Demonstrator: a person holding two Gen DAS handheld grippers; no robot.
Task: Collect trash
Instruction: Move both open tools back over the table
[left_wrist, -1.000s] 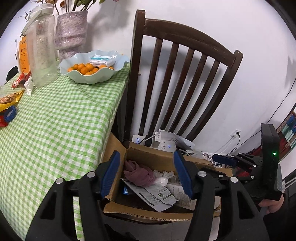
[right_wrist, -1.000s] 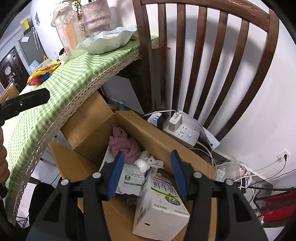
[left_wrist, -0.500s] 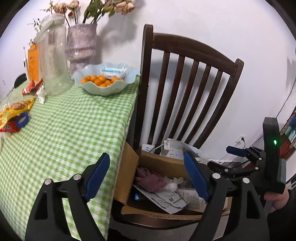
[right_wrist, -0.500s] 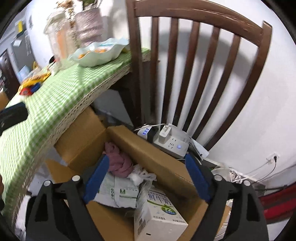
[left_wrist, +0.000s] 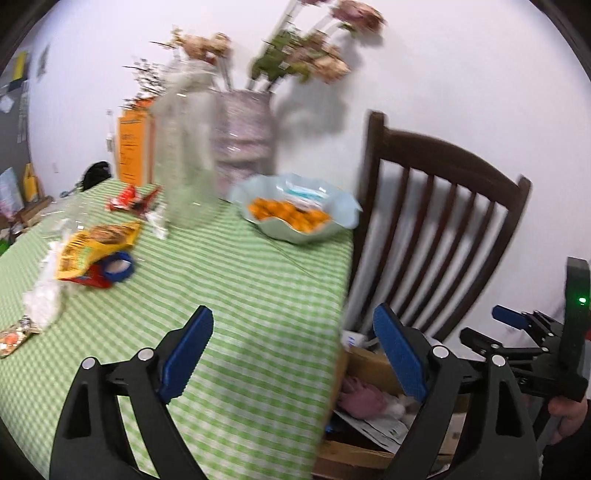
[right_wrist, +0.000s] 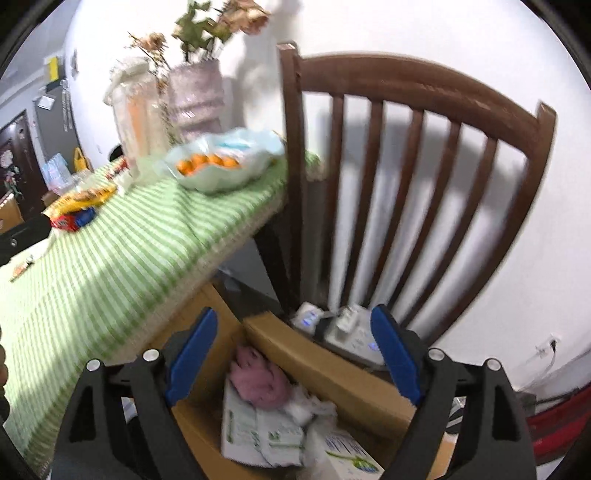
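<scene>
A table under a green checked tablecloth (left_wrist: 258, 302) fills the left of both views. Beside its far corner stands a dark wooden slat-back chair (right_wrist: 406, 192), and on the chair seat sits an open cardboard box (right_wrist: 332, 369) holding the collected trash: a pink crumpled cloth (right_wrist: 260, 380), white printed wrappers (right_wrist: 258, 432), a milk carton (right_wrist: 343, 458) and a wad of tissue. At the table's far end are a vase of dried flowers (left_wrist: 243, 136), a clear plastic jar (left_wrist: 184, 147) and a pale green bowl of small oranges (left_wrist: 295, 218). Uncollected litter lies on the cloth at the left: a yellow snack packet (left_wrist: 96, 245), red wrappers (left_wrist: 129, 199) and clear plastic (left_wrist: 44, 291).

The left gripper (left_wrist: 293, 358) hovers over the table's edge, jaws spread wide with nothing between them; they have just been opening. The right gripper (right_wrist: 295, 354) hangs above the box, likewise wide apart and empty, after just opening.
</scene>
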